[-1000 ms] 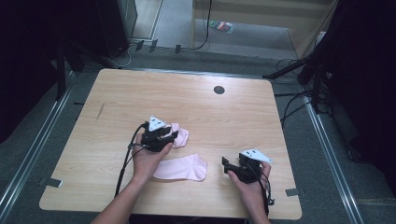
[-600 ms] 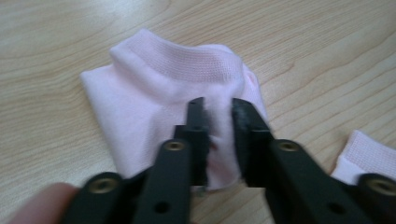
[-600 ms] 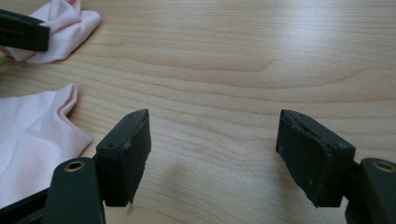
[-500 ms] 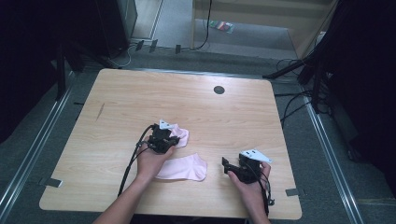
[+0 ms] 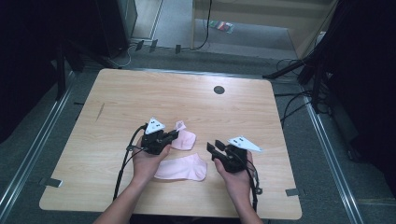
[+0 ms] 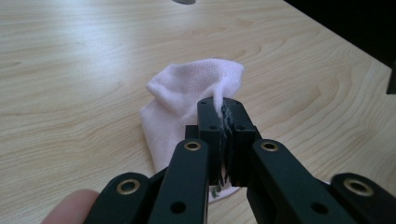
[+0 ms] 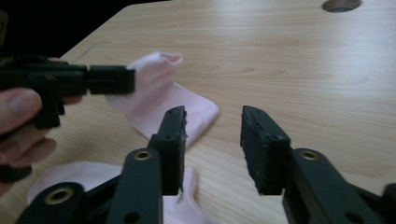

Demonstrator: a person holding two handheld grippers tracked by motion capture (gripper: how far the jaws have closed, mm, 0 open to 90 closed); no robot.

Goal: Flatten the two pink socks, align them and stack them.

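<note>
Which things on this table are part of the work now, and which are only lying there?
Part of the work:
- far pink sock, pinched at its edge by the shut left claw
- near pink sock, flat on the table between the hands
- right claw, open, holding nothing; its jaws have just been closing

Only lying about:
- dark round hole in the table
- cables on the floor

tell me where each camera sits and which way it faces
High view: above the person's side of the table, looking forward and down; both forearms and hands show.
Left gripper view: on the left tool, looking along its jaws, shut on the far pink sock; a fingertip shows.
Right gripper view: on the right tool, jaws apart, empty, having just been closing.
All share that sock.
</note>
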